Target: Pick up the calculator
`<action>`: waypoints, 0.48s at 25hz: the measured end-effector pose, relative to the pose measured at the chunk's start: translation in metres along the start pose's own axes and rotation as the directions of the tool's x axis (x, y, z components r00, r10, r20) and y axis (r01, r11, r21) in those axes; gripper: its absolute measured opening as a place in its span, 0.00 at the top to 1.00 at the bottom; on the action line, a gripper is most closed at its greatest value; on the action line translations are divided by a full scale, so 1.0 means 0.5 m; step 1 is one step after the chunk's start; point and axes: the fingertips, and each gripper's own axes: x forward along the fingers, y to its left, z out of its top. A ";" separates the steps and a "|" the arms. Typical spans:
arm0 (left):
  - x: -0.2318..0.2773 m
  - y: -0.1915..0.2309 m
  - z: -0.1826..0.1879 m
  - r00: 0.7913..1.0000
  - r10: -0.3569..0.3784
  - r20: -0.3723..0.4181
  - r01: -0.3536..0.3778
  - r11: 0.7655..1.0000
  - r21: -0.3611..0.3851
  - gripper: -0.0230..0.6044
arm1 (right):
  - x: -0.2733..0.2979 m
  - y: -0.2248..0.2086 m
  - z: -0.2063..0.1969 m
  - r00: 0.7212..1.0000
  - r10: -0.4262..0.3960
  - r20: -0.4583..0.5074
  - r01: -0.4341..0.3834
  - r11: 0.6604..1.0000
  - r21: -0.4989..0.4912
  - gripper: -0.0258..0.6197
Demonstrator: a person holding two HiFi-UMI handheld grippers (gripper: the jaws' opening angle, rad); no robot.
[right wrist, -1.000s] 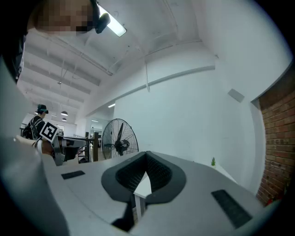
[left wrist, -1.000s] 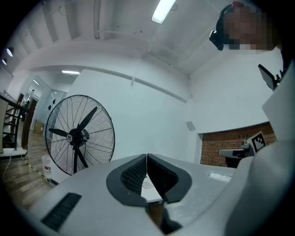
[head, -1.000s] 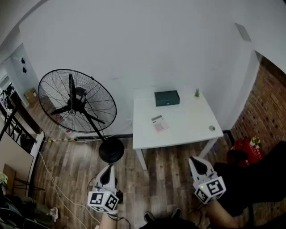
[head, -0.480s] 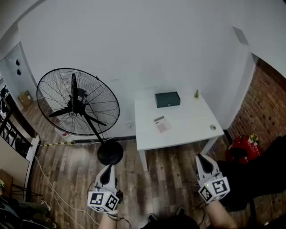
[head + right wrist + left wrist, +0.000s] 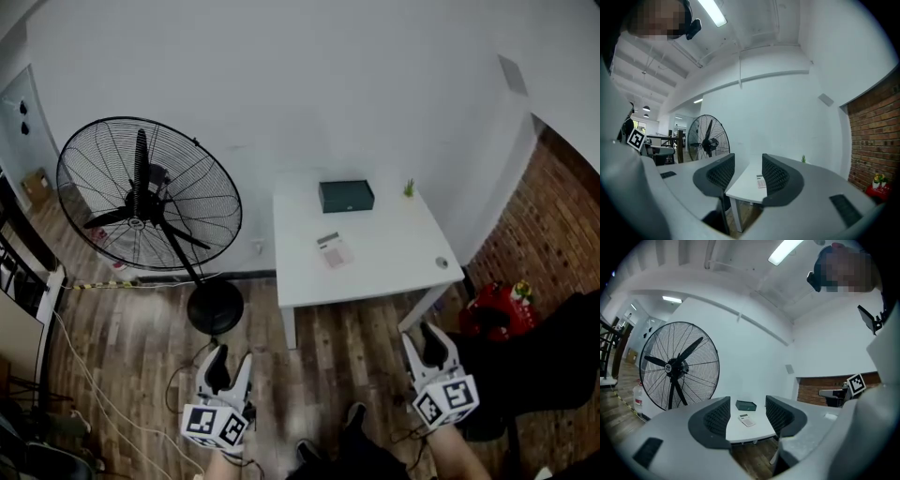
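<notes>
A small white calculator lies flat near the middle of a white table; it also shows far off between the jaws as the calculator and at the table's near edge as the calculator. My left gripper hangs over the wooden floor, well short of the table, its jaws opening with nothing between them. My right gripper is beside the table's near right leg, jaws also opening and empty. Both point level towards the table.
A dark green box and a tiny potted plant stand at the table's far edge; a small round object lies near its right edge. A large black pedestal fan stands left of the table. A brick wall and red items are at the right.
Both grippers' jaws, shut in the earlier frames, now stand apart. The view has shifted so the fan and table sit a little higher and further left.
</notes>
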 end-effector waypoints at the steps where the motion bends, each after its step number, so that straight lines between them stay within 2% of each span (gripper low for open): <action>1: 0.009 0.004 -0.001 1.000 0.007 -0.002 -0.007 1.000 -0.002 0.61 | 0.012 -0.005 -0.001 1.000 0.004 -0.001 -0.004 1.000 0.002 0.67; 8: 0.093 0.013 0.016 0.998 0.059 -0.009 -0.058 0.998 0.035 0.61 | 0.121 -0.067 -0.009 0.998 0.049 0.029 -0.051 0.997 0.060 0.68; 12: 0.168 -0.025 0.037 0.997 0.079 -0.005 -0.079 0.995 0.064 0.61 | 0.180 -0.129 -0.001 0.996 0.086 0.037 -0.088 0.993 0.079 0.68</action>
